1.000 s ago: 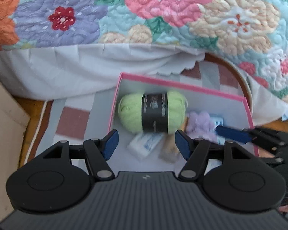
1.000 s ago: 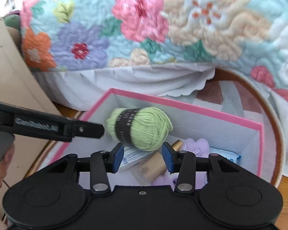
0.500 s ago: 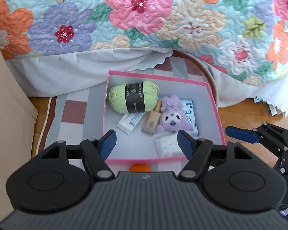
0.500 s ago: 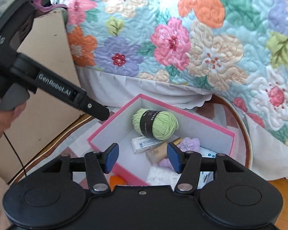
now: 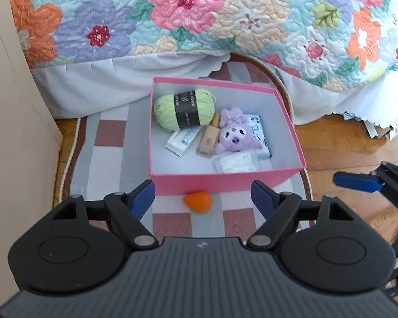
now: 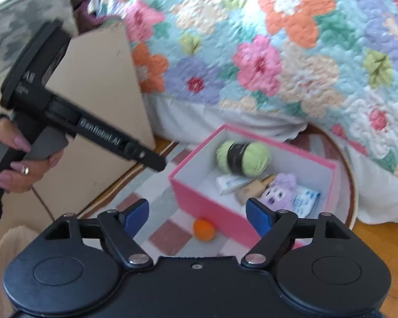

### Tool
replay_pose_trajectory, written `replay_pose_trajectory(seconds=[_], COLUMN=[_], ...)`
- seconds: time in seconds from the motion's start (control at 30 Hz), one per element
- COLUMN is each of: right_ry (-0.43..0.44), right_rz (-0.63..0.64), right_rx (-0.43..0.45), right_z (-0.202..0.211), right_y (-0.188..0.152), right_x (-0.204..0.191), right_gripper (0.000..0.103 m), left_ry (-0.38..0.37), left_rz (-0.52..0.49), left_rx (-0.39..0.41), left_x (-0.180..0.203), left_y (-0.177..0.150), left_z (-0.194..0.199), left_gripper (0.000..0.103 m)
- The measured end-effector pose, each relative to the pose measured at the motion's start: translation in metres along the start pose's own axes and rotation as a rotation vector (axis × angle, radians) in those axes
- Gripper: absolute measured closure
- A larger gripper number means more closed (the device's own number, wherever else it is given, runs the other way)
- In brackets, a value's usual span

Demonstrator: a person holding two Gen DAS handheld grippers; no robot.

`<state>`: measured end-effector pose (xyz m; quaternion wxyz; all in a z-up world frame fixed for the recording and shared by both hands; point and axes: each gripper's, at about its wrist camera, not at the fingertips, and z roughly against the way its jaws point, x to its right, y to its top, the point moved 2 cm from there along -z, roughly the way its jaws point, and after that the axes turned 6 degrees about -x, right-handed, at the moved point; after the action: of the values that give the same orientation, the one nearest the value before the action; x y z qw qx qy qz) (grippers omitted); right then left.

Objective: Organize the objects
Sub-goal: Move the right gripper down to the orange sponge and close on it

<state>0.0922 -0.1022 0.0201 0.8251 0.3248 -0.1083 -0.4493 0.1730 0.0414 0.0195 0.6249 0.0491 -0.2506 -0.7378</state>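
Pink box (image 5: 225, 182) on rug (image 5: 108, 159), already filled: yarn, plush, tubes. Orange ball (image 5: 197, 201) left outside, touching its front wall. Left gripper (image 5: 203, 196) and right gripper (image 6: 197, 213) empty, jaws opening. Ball best approached from above, box wall avoided.

A checked rug (image 5: 111, 143) of grey, white and dull red squares, edged with a pale cord, is lying on the wooden floor (image 5: 339, 143) and is running under the white skirt of the bed. A pink box (image 5: 225, 179) is sitting directly on the rug, its far side close to the bed skirt, and a small orange object (image 5: 197, 201) is lying on the rug just beside the box's near wall. To the right of the rug the bare boards are showing, and some papers (image 5: 371, 129) are lying on them at the bed's edge.
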Motion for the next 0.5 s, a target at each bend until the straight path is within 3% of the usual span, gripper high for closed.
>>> replay_pose_trajectory(seconds=[0.23,0.5], right_ry=[-0.022,0.024], right_rz=[0.078,0.031], right_rx=[-0.126,-0.135], right_z=[-0.033,-0.062], right_y=[-0.019,-0.035], right_x=[-0.018,-0.017], right_gripper=[0.012,0.012], left_ry=[-0.011,-0.039], left_rz=[-0.024,0.005], left_rx=[-0.034,-0.091], left_x=[0.003,-0.005], left_y=[-0.024,-0.041], left_z=[-0.028,-0.068], left_gripper=[0.022,0.022])
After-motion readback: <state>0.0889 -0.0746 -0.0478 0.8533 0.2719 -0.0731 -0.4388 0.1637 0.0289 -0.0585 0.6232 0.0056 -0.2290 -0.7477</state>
